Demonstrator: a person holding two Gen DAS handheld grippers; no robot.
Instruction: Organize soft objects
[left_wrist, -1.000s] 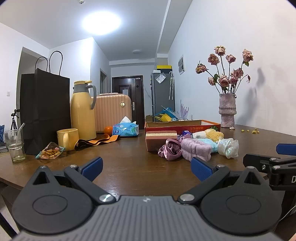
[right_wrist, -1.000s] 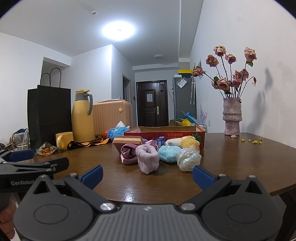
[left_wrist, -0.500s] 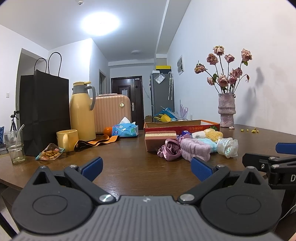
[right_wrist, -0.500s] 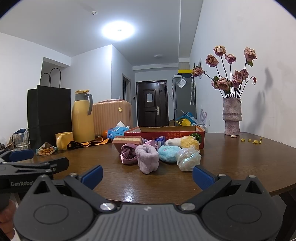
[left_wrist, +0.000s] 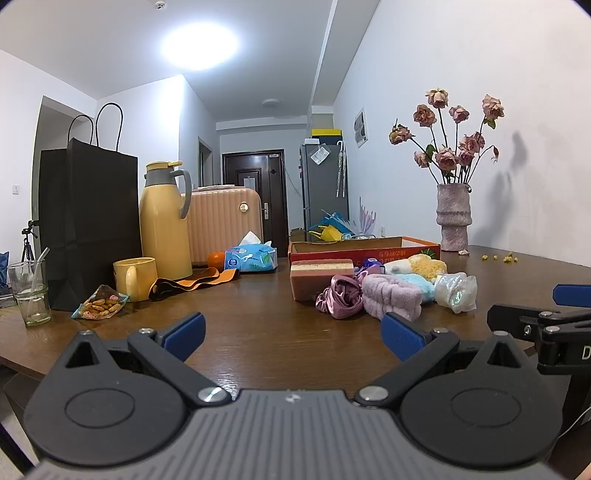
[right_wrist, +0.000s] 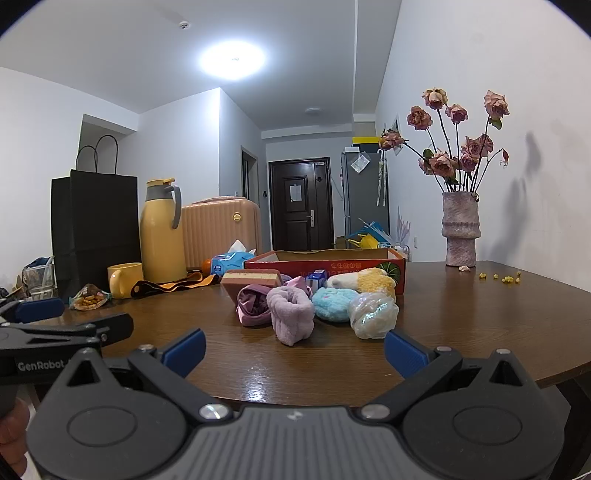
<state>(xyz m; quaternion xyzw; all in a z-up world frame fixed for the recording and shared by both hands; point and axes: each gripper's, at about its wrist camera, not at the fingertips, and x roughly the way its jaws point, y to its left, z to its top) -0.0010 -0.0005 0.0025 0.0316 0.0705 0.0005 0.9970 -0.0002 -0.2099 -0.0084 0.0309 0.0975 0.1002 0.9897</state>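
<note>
left gripper (left_wrist: 291, 332): fingers spread, holding nothing, low over surface (left_wrist: 258, 332) | right gripper (right_wrist: 293, 345): fingers spread, holding nothing | soft items: scrunchie (right_wrist: 253, 304), purple band (right_wrist: 291, 314), blue puff (right_wrist: 334, 302), iridescent pouf (right_wrist: 373, 314), all clustered just in front of red box (right_wrist: 325, 264) | sponge (right_wrist: 251, 282) at box's left front corner
</note>
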